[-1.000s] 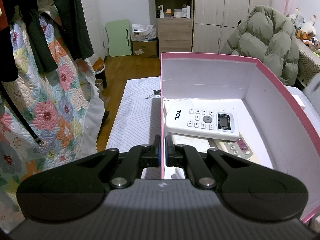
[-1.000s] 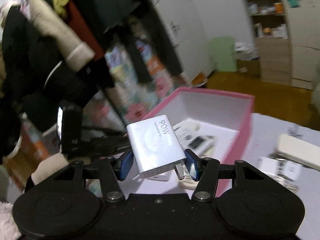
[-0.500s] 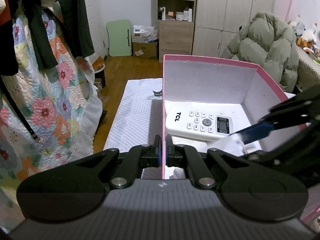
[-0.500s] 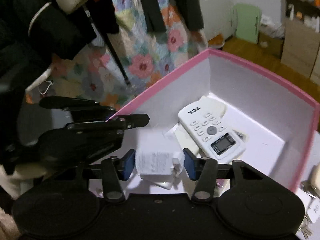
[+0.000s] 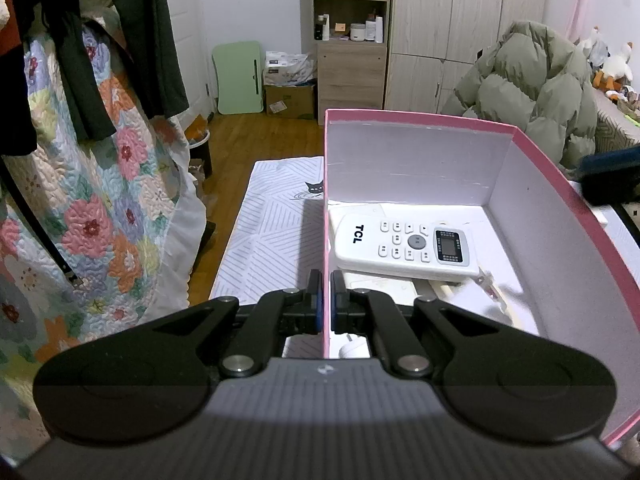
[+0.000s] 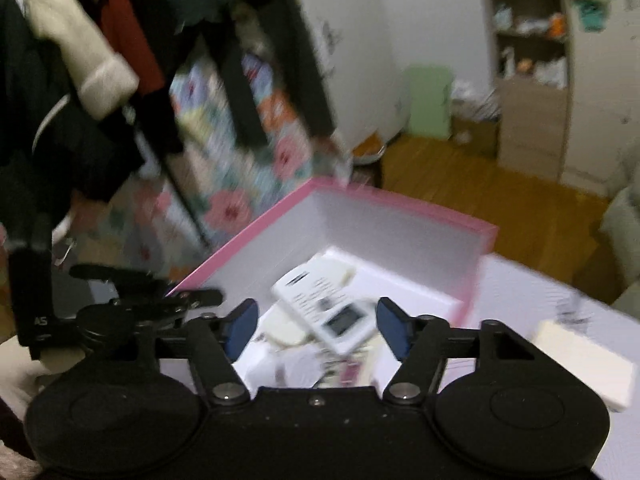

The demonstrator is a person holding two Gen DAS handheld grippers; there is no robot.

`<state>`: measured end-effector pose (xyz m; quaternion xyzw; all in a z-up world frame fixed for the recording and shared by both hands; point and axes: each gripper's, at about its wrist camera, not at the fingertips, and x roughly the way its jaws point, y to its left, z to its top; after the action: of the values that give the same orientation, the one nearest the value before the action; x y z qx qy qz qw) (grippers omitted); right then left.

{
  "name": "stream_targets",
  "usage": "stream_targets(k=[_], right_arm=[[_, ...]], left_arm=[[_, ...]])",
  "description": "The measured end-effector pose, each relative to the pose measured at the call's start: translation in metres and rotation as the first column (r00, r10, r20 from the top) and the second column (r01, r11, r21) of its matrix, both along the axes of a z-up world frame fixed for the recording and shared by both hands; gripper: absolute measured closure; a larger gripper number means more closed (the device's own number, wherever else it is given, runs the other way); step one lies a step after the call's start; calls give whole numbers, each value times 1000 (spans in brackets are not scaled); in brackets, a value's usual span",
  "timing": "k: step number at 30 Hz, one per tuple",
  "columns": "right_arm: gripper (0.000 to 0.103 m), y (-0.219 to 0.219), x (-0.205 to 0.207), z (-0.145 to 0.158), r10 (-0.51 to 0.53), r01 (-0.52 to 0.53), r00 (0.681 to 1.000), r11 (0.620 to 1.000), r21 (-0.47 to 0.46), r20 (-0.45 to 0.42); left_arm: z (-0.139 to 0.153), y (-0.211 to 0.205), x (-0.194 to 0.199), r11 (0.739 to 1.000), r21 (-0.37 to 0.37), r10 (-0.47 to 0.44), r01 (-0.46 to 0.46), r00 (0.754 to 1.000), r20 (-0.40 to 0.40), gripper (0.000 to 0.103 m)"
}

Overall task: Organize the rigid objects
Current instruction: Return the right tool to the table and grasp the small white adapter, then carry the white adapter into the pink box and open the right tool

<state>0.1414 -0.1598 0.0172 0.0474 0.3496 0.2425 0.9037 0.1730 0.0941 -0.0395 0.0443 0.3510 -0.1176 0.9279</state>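
A pink box point(image 5: 400, 160) with a white inside stands on the table. My left gripper point(image 5: 326, 302) is shut on the box's left wall. A white TCL remote point(image 5: 408, 246) lies inside on other remotes. The white charger point(image 5: 476, 292) lies in the box near the front, blurred. My right gripper point(image 6: 318, 326) is open and empty above the box point(image 6: 400, 220), over the remote point(image 6: 328, 308) and the charger point(image 6: 276, 364). Its blue pad shows at the right edge of the left wrist view point(image 5: 612, 158).
A white flat block point(image 6: 584, 364) lies on the table right of the box. A striped mat point(image 5: 272, 224) covers the table. A floral quilt and hung clothes point(image 5: 80, 184) stand to the left. A green puffer jacket point(image 5: 532, 84) and shelves point(image 5: 352, 20) are behind.
My right gripper opened and let the white charger go into the box, then rose and drew back to the right. My left gripper kept its hold on the box wall.
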Motion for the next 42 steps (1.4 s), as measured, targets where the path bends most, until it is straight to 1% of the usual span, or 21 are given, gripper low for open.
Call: stream_targets(k=[2, 5, 8, 11, 12, 13, 14, 15, 17, 19, 21, 23, 25, 26, 28, 30, 31, 33, 37, 42], right_arm=[[27, -20, -10, 6, -51, 52, 998, 998, -22, 45], [25, -47, -18, 5, -111, 114, 992, 992, -52, 59], [25, -74, -19, -6, -177, 177, 984, 983, -40, 3], [27, -88, -20, -26, -202, 199, 977, 979, -48, -62], [30, -90, -20, -34, -207, 202, 975, 977, -62, -83], [42, -92, -19, -41, -208, 201, 973, 977, -70, -99], [45, -93, -19, -47, -204, 198, 973, 978, -71, -105], [45, -94, -18, -55, -199, 191, 974, 979, -73, -111], [49, -90, -14, -67, -178, 166, 978, 981, -105, -112], [49, -83, -9, -75, -158, 144, 982, 981, -130, -100], [49, -80, -1, -81, -139, 123, 984, 983, -137, -115], [49, -77, 8, -87, -148, 126, 979, 980, -156, -139], [48, -70, 20, -94, -193, 155, 970, 961, -230, -150], [48, -69, 23, -98, -209, 166, 965, 954, -251, -158], [45, -69, 32, -105, -219, 173, 958, 956, -237, -185], [47, -66, 37, -107, -228, 181, 957, 952, -246, -177], [54, -63, 39, -108, -234, 182, 957, 944, -275, -169], [54, -58, 36, -108, -225, 171, 963, 936, -308, -151], [55, -54, 25, -103, -206, 155, 967, 943, -294, -152], [55, -46, 8, -90, -193, 149, 974, 941, -304, -122]], left_arm=[[0, 0, 0, 1000, 6, -1, 1, 1000, 2, 100], [0, 2, 1, 1000, 2, 1, -1, 1000, 0, 100], [0, 3, 1, 1000, 5, -1, 1, 1000, 1, 100], [0, 2, 1, 1000, 1, 1, -1, 1000, 0, 100], [0, 2, 1, 1000, 1, 0, 0, 1000, 0, 100], [0, 2, 1, 1000, 4, -1, 1, 1000, 1, 100], [0, 1, 1, 1000, 9, -2, 2, 1000, 2, 100], [0, 1, 1, 1000, 15, -5, 5, 1000, 3, 100], [0, 3, 1, 1000, 18, -6, 5, 1000, 3, 100], [1, 4, 2, 1000, 18, -5, 5, 1000, 3, 100], [1, 4, 2, 1000, 19, -5, 5, 1000, 1, 100], [1, 5, 2, 1000, 18, -5, 5, 1000, 3, 100], [1, 4, 2, 1000, 22, -8, 8, 1000, 4, 100], [0, 4, 2, 1000, 27, -11, 10, 1000, 5, 100], [0, 4, 2, 999, 34, -14, 13, 1000, 6, 100], [0, 4, 2, 999, 41, -16, 15, 1000, 8, 100], [0, 4, 2, 999, 43, -17, 17, 1000, 9, 100], [-1, 5, 2, 999, 44, -19, 19, 1000, 9, 100], [-1, 4, 2, 999, 45, -20, 19, 1000, 10, 100], [-1, 1, 0, 998, 56, -19, 19, 1000, 12, 100]])
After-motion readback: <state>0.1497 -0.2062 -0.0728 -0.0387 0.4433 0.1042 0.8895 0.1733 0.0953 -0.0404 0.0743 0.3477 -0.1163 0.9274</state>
